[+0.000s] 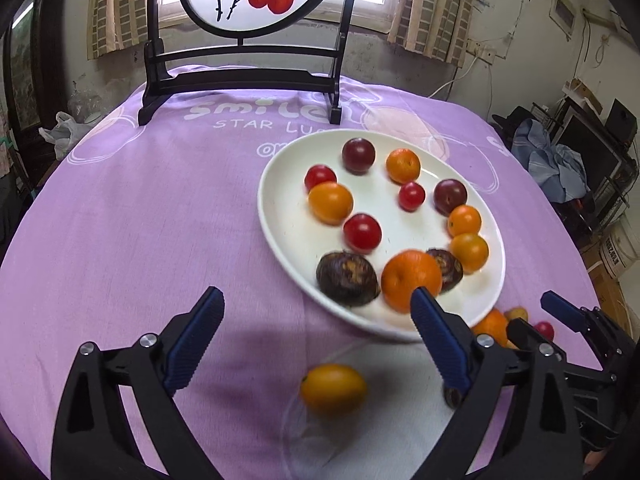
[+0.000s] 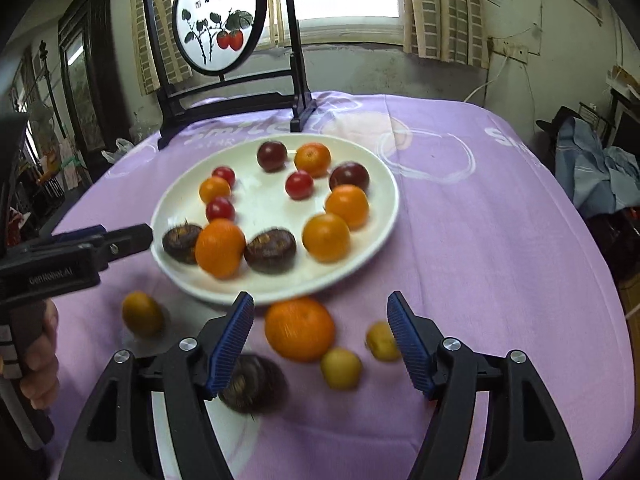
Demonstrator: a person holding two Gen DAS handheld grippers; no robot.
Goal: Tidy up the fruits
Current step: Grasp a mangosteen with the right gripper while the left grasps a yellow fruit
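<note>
Purple cloth (image 2: 480, 220) w/ white plate (image 2: 384, 200); both grippers' fingers spread, empty; tangerine (image 2: 299, 329) fully visible only via right cam.

I see a lilac tablecloth (image 2: 500, 240) with white lettering and looping outlines. The plate (image 2: 376, 184) is plain white, carrying orange, red and deep maroon fruits plus dark brown ones. My gripper pads (image 2: 406, 340) are ribbed blue on black arms. Two small blurred fruits (image 2: 342, 368) look yellowish, I think.

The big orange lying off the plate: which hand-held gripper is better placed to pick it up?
Probably the right hand-held gripper: the orange lies between its open fingers. The left hand-held gripper faces a small yellow-orange fruit instead.
</note>
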